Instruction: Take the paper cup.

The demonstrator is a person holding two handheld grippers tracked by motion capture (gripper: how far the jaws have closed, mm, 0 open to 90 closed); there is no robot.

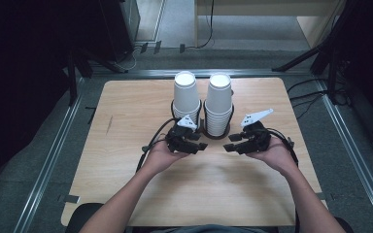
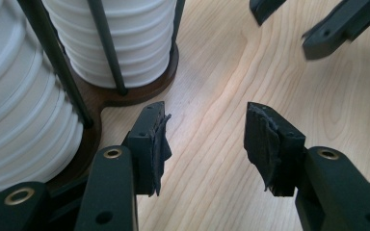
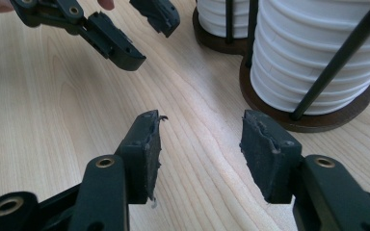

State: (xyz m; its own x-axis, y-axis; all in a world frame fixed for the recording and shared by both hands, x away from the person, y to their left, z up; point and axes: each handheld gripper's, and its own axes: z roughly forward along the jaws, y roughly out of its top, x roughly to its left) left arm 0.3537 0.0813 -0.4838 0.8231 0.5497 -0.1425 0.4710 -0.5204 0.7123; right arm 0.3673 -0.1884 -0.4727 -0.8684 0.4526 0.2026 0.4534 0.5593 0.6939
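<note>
Both the left gripper (image 1: 201, 145) and the right gripper (image 1: 226, 147) hover empty, jaws parted, near the two stacks of white ribbed paper cups (image 1: 219, 103) in a dark wire-and-wood holder (image 1: 216, 135) at the table's far middle. A good grasp takes one rim squarely.

A light wooden table (image 1: 126, 111) with rounded corners stood on grey carpet (image 1: 252, 53), a short dark mark (image 1: 109, 125) on its left part. Metal rails (image 1: 53, 155) ran along the floor beside and behind it. Farther back stood a dark cabinet (image 1: 121, 24) at the left and pale wooden furniture (image 1: 267, 7) at the right, with black stand legs (image 1: 301, 58) and loose cables (image 1: 306, 90) near the table's right far corner.
</note>
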